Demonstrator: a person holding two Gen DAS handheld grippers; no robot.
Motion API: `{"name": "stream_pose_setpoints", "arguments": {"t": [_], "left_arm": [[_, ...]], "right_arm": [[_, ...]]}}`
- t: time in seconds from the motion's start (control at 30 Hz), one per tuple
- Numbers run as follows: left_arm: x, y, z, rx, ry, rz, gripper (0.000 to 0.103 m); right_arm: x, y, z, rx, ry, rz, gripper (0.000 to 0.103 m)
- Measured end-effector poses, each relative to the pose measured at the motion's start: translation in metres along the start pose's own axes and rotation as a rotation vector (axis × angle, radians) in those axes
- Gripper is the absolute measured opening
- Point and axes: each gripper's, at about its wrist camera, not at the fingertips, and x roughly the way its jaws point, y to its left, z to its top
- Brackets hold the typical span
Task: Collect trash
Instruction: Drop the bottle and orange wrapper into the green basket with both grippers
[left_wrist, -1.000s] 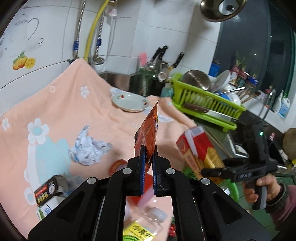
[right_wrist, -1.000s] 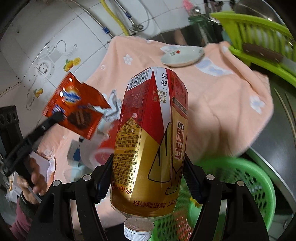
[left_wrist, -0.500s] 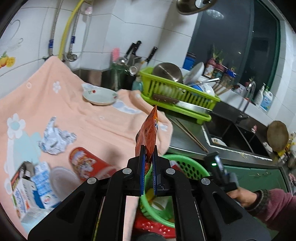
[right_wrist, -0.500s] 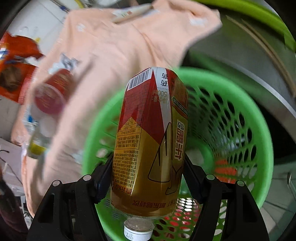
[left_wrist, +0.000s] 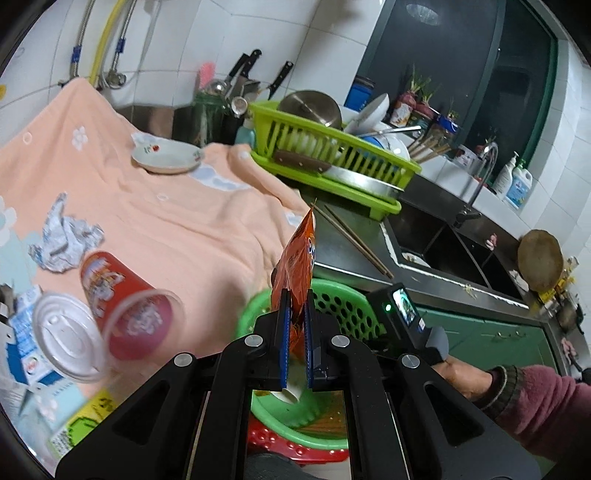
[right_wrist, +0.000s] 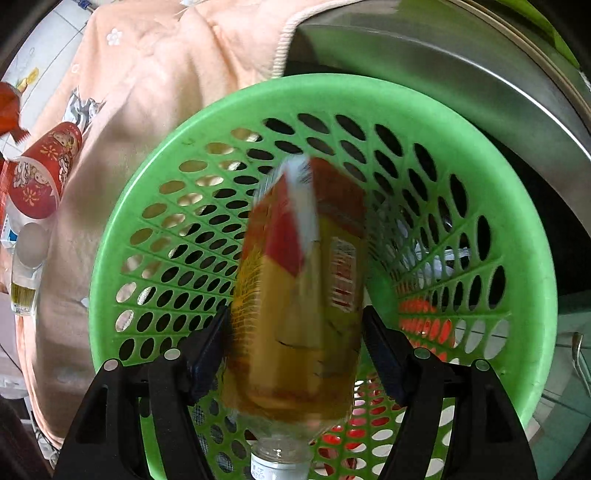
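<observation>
Your left gripper (left_wrist: 295, 325) has its fingers clamped on an orange snack wrapper (left_wrist: 297, 262), held upright above the green basket (left_wrist: 343, 302). Your right gripper (right_wrist: 295, 343) points into the same basket (right_wrist: 524, 229); the bottle (right_wrist: 299, 295) sits between its fingers (blurred, fingers look spread just off its sides). Red cup (left_wrist: 122, 299) and crumpled paper (left_wrist: 62, 240) lie on the peach towel (left_wrist: 177, 221).

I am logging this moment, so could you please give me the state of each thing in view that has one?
Left tongs: shut on the orange snack wrapper.
Right tongs: open, apart from the bottle's sides.
Bottle: blurred, cap toward camera, over the green basket.
Red cup: on its side on the peach towel.
Foil ball: crumpled.
</observation>
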Motion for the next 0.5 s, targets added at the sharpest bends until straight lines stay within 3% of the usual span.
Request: {"name": "stream_pose_setpoints", "arguments": {"t": [0.5], "left_arm": [[0.043, -0.024, -0.028, -0.022, 0.109, -0.046, 0.005]], "right_arm": [[-0.092, 0.001, -0.029, -0.065, -0.214, 0.082, 0.072]]}}
